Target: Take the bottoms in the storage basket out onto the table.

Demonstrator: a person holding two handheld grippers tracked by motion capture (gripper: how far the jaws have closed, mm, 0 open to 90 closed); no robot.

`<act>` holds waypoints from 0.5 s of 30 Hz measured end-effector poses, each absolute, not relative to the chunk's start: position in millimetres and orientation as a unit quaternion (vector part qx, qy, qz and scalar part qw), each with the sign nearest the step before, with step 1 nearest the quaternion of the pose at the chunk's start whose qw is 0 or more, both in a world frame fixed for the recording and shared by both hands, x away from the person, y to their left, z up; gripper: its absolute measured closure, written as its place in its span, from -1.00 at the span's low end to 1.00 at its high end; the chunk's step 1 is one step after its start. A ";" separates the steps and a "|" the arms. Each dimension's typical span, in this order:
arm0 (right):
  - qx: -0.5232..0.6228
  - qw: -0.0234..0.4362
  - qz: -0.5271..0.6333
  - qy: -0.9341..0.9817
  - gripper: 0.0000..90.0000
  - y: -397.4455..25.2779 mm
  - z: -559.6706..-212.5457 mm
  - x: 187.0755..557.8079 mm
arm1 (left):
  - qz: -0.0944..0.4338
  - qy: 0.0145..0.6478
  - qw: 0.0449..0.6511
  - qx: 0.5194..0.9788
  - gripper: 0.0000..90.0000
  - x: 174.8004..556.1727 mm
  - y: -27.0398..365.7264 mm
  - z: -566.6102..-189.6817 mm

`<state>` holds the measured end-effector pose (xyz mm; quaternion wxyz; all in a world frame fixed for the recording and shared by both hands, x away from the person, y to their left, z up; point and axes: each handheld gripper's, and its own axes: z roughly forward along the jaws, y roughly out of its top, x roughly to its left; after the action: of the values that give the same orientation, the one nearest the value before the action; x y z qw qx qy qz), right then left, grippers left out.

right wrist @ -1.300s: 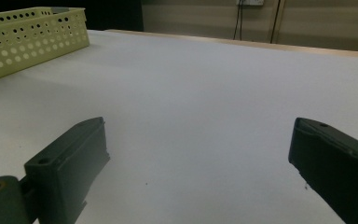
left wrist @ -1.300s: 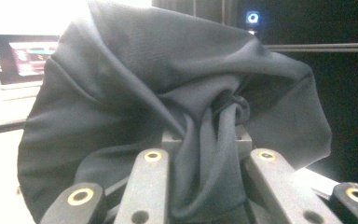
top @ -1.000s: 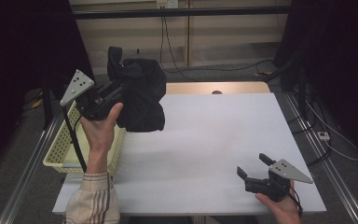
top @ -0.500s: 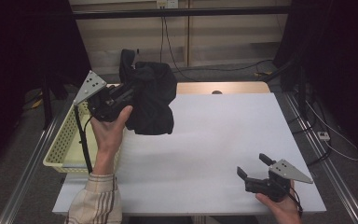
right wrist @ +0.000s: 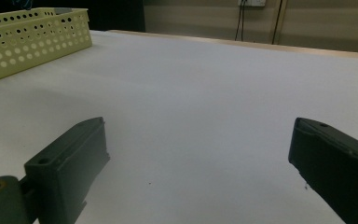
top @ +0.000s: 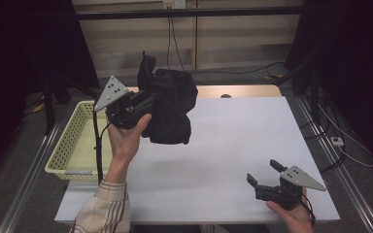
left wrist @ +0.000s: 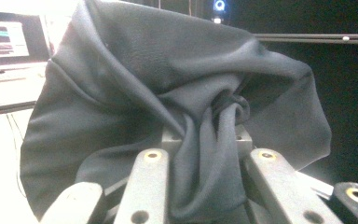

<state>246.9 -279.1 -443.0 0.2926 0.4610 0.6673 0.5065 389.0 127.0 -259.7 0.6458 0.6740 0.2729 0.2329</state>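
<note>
Stretching wide and bare, the white table (top: 233, 155) leaves open room to the right of the yellow basket (top: 73, 145), which sits at the table's left edge, its perforated wall also seen in the right gripper view (right wrist: 32, 39). A black cloth (top: 170, 107) hangs in the air just right of the basket, above the table's far left part, bunched and drooping without touching the surface as far as the high view shows. The left gripper (top: 141, 104) is clamped on the cloth; in the left gripper view the fabric (left wrist: 177, 107) is twisted into a thick fold pinched between the jaws, covering their tips. The right gripper (top: 264, 175) rests low at the table's near edge, well apart from the basket and cloth, its jaws spread wide with nothing between them (right wrist: 196, 154). The cloth's lower hem is cut off in the left gripper view.
</note>
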 end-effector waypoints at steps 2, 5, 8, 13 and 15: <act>0.461 0.292 0.506 0.668 -0.90 -279.0 -443.1 246.9 | 0.231 0.271 0.643 0.678 0.69 388.7 123.5 -260.9; 0.461 0.292 0.506 0.668 -0.90 -279.0 -443.1 246.9 | 0.225 0.270 0.642 0.681 0.69 389.3 118.7 -263.2; 0.460 0.293 0.506 0.668 -0.90 -279.2 -443.3 247.1 | 0.214 0.276 0.635 0.689 0.69 392.1 115.0 -266.1; 0.460 0.292 0.505 0.669 -0.90 -278.7 -443.2 247.0 | 0.211 0.279 0.630 0.693 0.69 395.0 110.2 -270.4; 0.459 0.293 0.506 0.669 -0.90 -278.9 -443.3 247.1 | 0.212 0.277 0.629 0.695 0.69 395.3 108.4 -271.7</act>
<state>247.1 -278.9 -443.3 0.2927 0.4590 0.6691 0.5059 395.3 108.4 -271.7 0.6292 0.6945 0.2770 0.2121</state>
